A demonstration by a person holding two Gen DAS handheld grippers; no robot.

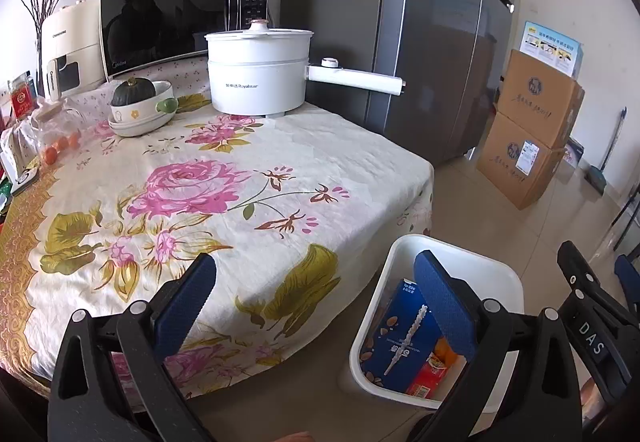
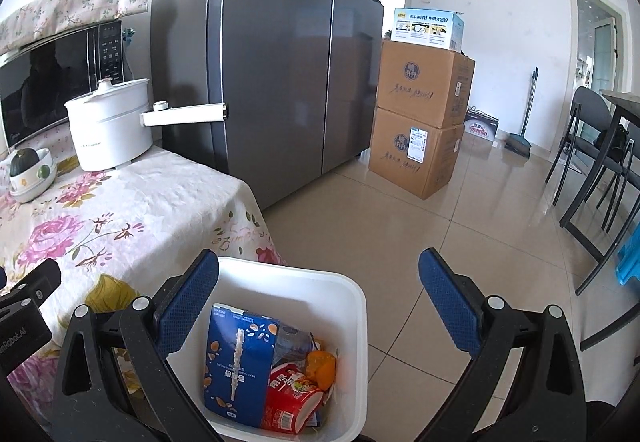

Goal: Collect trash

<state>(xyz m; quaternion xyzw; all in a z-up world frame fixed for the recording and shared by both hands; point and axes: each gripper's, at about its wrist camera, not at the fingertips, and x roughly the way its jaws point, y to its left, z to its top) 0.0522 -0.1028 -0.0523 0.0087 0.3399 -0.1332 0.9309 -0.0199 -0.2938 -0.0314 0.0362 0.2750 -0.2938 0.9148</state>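
left gripper [image 1: 314,294] spread, empty | right gripper [image 2: 318,292] spread over white plastic bin [image 2: 352,306] | blue carton [image 2: 238,358] binned | likely just dropped

1. The cloth [image 1: 248,146] on the desk is soft fabric with printed flowers and small wrinkles.
2. The bin [image 2: 352,326] is smooth white plastic.
3. The blue carton [image 2: 236,358] in the bin is shiny printed card.
4. The red cup [image 2: 290,400] looks like glossy paper.
5. The pot [image 1: 256,82] is smooth white plastic.
6. The fridge [image 2: 280,62] is dark, smooth metal with a dull shine.
7. The boxes [image 2: 420,122] are matt brown cardboard.
8. The floor [image 2: 400,234] is glossy tile.
9. Each gripper has blue, bumpy pads [image 2: 184,306] on matt black plastic.
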